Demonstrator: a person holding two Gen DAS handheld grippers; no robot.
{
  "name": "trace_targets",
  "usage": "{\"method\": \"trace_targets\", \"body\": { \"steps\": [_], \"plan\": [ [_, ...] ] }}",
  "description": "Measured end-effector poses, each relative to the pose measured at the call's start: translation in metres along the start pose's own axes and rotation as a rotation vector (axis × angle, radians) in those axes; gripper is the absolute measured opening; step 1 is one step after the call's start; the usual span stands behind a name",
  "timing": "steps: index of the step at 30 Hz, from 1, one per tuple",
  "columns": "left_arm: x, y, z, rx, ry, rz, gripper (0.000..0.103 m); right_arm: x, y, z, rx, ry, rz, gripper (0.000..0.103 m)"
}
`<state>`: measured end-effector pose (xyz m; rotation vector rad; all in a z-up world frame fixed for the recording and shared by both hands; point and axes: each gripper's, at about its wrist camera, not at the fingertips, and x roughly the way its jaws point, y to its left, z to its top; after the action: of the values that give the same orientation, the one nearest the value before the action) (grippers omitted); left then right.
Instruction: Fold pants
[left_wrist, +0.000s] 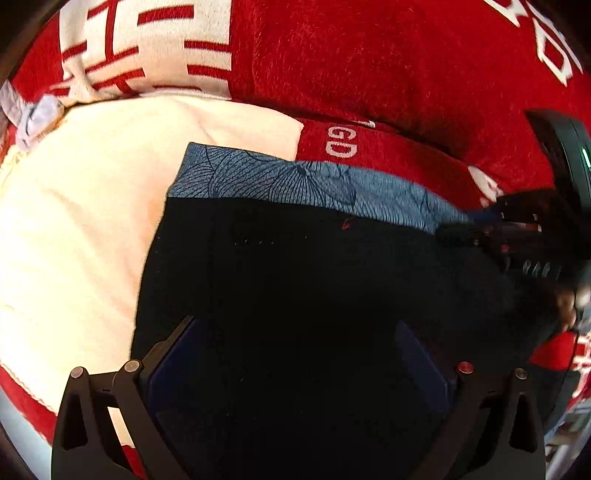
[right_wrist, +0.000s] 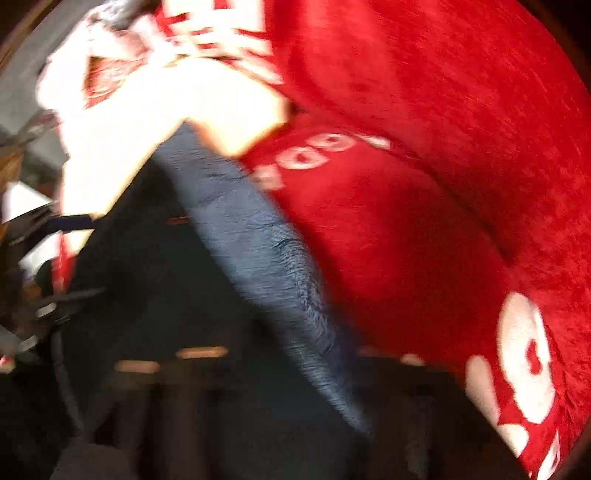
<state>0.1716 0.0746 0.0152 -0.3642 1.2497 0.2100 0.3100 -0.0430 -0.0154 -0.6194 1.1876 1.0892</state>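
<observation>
We list dark pants (left_wrist: 295, 280) with a blue flower-patterned waistband (left_wrist: 295, 181), lying on a red and cream blanket (left_wrist: 369, 66) with white lettering. Our left gripper (left_wrist: 299, 354) hangs over the dark cloth, its blue-padded fingers (left_wrist: 173, 362) set wide apart, with nothing pinched between them. Our right gripper (left_wrist: 480, 236) sits at the waistband's right end with its jaws together; whether it pinches the cloth there we cannot tell. The right wrist view is blurred.
</observation>
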Motion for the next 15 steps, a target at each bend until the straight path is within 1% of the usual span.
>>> {"method": "trace_targets", "body": {
  "steps": [1, 2, 7, 10, 12, 13, 15],
  "plan": [
    [-0.001, 0.001, 0.004, -0.016, 0.003, -0.022, 0.103, -0.004, 0.007, -0.001, -0.024, -0.005, -0.027, 0.013],
    [-0.002, 0.002, 0.007, -0.029, 0.004, -0.038, 0.103, -0.007, 0.012, -0.001, -0.036, -0.014, -0.044, 0.012],
    [-0.010, 0.007, 0.034, -0.129, 0.022, -0.151, 0.103, -0.046, 0.046, -0.018, -0.079, -0.155, -0.156, 0.011],
    [-0.015, 0.012, 0.052, -0.227, 0.020, -0.209, 0.103, -0.065, 0.078, -0.039, -0.125, -0.226, -0.262, 0.011],
    [-0.011, 0.013, 0.063, -0.307, 0.047, -0.250, 0.103, -0.068, 0.096, -0.046, -0.148, -0.254, -0.337, 0.011],
    [-0.010, 0.012, 0.065, -0.335, 0.055, -0.251, 0.103, -0.068, 0.102, -0.048, -0.155, -0.263, -0.358, 0.011],
    [-0.006, 0.008, 0.071, -0.359, 0.068, -0.221, 0.103, -0.065, 0.119, -0.058, -0.189, -0.274, -0.415, 0.010]
  ]
}}
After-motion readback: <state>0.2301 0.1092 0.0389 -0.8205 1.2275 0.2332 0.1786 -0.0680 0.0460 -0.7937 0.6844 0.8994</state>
